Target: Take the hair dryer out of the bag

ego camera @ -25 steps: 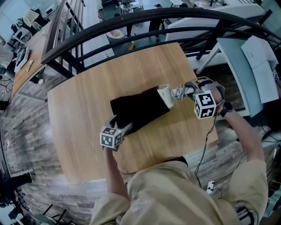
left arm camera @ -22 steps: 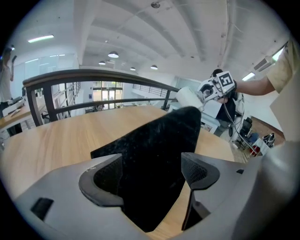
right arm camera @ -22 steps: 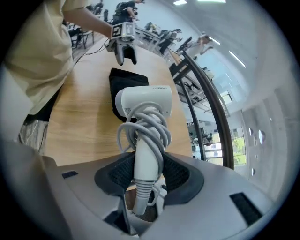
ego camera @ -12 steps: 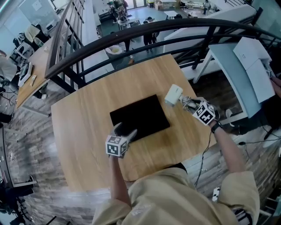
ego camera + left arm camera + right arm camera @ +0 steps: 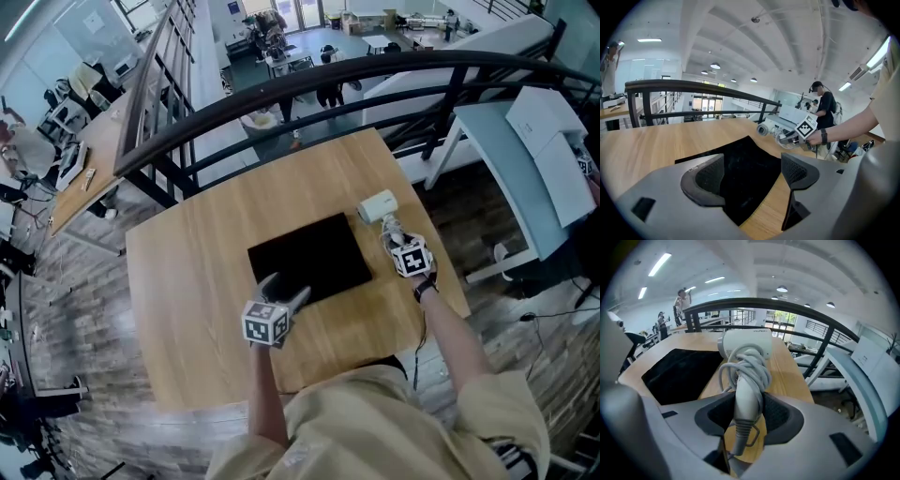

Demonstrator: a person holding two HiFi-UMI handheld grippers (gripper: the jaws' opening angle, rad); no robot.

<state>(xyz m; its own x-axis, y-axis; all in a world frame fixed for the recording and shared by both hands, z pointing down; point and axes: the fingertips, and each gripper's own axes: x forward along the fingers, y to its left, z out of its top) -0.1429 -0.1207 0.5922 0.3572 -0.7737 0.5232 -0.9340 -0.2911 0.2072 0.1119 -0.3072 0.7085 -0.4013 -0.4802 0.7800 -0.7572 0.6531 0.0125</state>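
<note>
White hair dryer [image 5: 746, 376] handle clamped in right claw [image 5: 749, 414], beside black bag [image 5: 309, 258].

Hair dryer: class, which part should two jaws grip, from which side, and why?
Grip the hair dryer by its handle, below the coiled cord, coming from its free end on the person's side. The handle is slim enough to sit between two jaws; the barrel is wide and rounded. The right gripper is shut on it there.

We see a wooden table [image 5: 187, 272] mid-frame, a black curved railing [image 5: 394, 61] above it, grey plank floor [image 5: 66, 309] at left
</note>
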